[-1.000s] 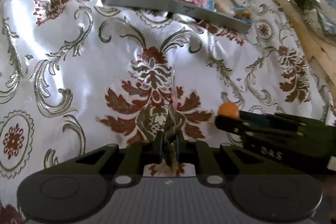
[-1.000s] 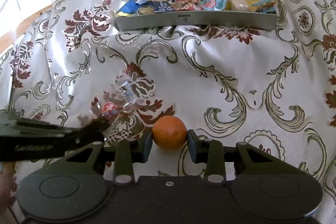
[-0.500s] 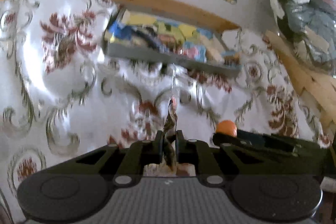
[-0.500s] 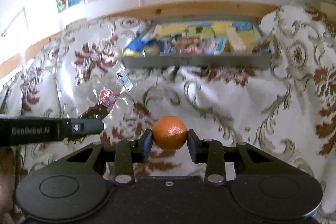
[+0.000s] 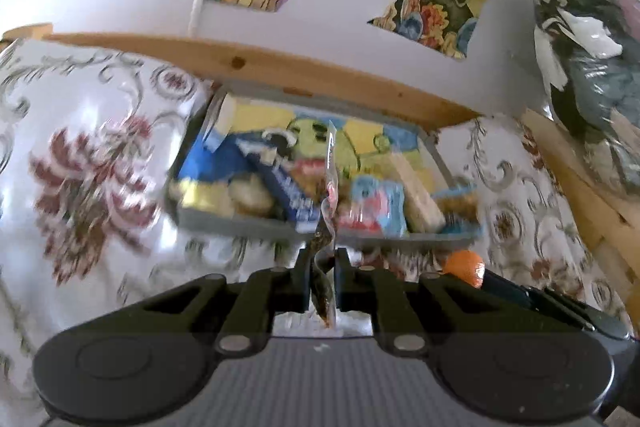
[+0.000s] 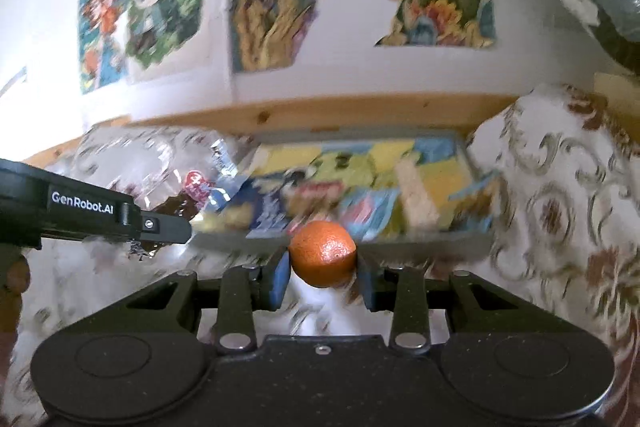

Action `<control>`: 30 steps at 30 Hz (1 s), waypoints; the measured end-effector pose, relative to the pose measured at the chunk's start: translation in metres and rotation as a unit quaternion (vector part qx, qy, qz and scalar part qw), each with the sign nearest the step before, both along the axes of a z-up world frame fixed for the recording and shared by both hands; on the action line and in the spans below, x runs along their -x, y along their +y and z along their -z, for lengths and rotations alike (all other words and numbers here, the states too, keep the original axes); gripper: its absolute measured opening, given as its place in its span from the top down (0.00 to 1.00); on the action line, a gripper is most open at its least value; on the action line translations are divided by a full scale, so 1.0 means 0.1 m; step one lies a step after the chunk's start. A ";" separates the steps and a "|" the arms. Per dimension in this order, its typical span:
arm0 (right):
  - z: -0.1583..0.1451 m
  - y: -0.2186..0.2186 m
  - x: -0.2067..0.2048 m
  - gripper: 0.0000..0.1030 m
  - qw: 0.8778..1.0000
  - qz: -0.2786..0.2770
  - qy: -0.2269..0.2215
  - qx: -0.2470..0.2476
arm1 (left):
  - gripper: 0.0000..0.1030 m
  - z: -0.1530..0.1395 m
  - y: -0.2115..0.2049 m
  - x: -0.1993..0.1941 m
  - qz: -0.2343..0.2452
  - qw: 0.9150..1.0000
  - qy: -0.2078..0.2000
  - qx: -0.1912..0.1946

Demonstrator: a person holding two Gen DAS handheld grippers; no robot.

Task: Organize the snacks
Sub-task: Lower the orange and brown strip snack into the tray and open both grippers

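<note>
Orange [image 6: 322,253], round with a dimpled, glossy skin, clamped between the two fingers of the right gripper [image 6: 322,263] and held clear of the cloth [image 6: 560,227]. Clear packet [image 5: 328,219] with dark contents and a red-and-white label, pinched edge-on in the left gripper [image 5: 322,281], its upper end standing up in front of the tray [image 5: 240,225]. The left wrist view shows the packet only as a thin crinkled strip; the right wrist view shows its broad face [image 6: 196,195] beside the left gripper's finger [image 6: 160,225], which bears the lettering "GenRobot.AI". Conversely, the left view shows the orange [image 5: 465,267] from the side, at the tip of the right gripper's finger. Both views show the grey tray ahead, filled with blurred blue, yellow and pink snack packs, resting on the floral cloth against a wooden rail [image 6: 320,115]. Above the rail, a white wall [image 6: 348,27] carries torn colourful pictures.
</note>
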State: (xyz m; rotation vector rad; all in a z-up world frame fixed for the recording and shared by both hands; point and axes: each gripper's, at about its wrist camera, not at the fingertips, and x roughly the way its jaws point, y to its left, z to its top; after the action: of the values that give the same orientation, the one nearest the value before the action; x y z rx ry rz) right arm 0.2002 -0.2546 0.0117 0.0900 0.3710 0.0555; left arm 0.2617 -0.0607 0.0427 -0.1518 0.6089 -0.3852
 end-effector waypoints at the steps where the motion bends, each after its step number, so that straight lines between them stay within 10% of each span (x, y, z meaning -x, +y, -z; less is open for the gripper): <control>1: 0.00 -0.04 -0.08 0.64 1.000 0.008 -0.004 0.002 | 0.89 -0.01 -0.04 -0.07 0.001 1.000 -0.002 -0.001; 30: 0.35 -0.18 -1.02 0.63 0.995 0.040 0.003 0.092 | 0.89 0.30 -0.82 -1.38 -0.009 1.000 0.024 -0.014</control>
State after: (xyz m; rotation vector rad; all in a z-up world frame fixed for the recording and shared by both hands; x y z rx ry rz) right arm 0.3019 -0.2721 -0.0232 -0.0773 0.3770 -0.0586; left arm 0.3992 -0.1423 0.0124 -0.1390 0.6606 -0.3568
